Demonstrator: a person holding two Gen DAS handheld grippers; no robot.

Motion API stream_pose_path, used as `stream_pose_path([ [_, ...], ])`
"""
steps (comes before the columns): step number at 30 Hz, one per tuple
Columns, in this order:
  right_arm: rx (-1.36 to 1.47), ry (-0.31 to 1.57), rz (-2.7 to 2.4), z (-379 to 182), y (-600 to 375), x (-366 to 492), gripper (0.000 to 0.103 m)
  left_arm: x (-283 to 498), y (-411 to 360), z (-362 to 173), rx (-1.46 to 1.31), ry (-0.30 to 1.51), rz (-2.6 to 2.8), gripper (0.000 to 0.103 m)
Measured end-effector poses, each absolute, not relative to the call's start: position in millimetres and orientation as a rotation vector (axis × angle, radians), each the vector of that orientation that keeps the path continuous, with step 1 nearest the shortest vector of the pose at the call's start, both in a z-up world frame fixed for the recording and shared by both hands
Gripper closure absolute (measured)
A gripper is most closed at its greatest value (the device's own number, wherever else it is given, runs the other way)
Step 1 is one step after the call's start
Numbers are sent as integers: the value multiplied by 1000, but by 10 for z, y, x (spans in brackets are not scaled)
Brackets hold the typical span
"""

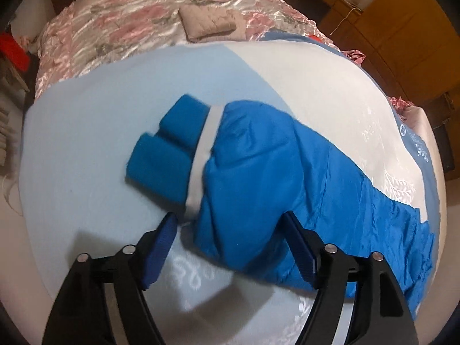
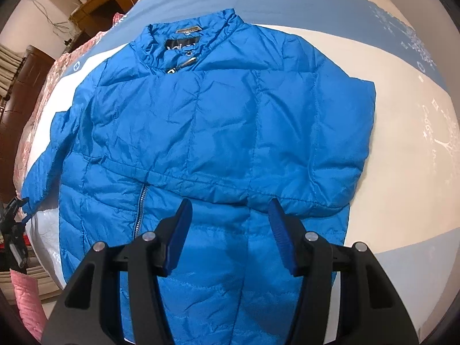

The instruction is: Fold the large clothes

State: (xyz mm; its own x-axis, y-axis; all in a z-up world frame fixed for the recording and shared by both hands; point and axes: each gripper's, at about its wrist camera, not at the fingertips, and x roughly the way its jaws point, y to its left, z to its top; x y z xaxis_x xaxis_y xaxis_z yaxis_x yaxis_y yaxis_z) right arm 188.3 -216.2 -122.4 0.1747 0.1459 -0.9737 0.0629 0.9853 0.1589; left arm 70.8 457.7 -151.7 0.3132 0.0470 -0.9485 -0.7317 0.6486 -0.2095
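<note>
Lying flat: a blue padded jacket (image 2: 218, 120) is spread on a pale blue and white blanket (image 2: 402, 172) that covers the bed.
Left claw (image 1: 230, 224): its blue pads are spread apart and nothing is pinched; only jacket fabric is seen below the gap.
Sleeve (image 1: 258, 172): it is seen ahead of the left claw, stretched across the blanket, and part of it passes under the right pad.
Cuff (image 1: 166, 149): a ribbed blue cuff with a white band (image 1: 202, 155) is seen ahead of the left claw, slightly to the left.
Right claw (image 2: 230, 210): its pads are spread and nothing is held; they hang over the lower front of the jacket.
Folded sleeve (image 2: 330, 143): it is laid over the jacket front, ahead and to the right of the right claw, its edge close to the pad tips.
Zipper (image 2: 142, 204): it is seen just left of the right claw's left pad.
Collar (image 2: 184, 46): it is at the far end, ahead of the right claw.
Behind: a floral pink quilt (image 1: 120, 28) with a folded beige cloth (image 1: 210, 23) on it is seen far ahead of the left claw.
</note>
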Motion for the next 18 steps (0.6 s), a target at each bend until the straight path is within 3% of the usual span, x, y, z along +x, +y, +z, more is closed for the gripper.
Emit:
stream_pose_path([
  [3,189,1402,48,-1254,-2192,1884,48,772,4577,-1520,-692,1117,592,58],
  [6,199,1406,47,-1282,-2217,1881,48,779,4555,-1452,-719,1069,576,78],
  [13,204,1399,39,-1269,-2318,1843,48,873,3984,-785,-569,884,462,85],
  [18,222,1389,34,-1274,-2439,1804,48,1173,2879,-189,-374,809,209,85],
])
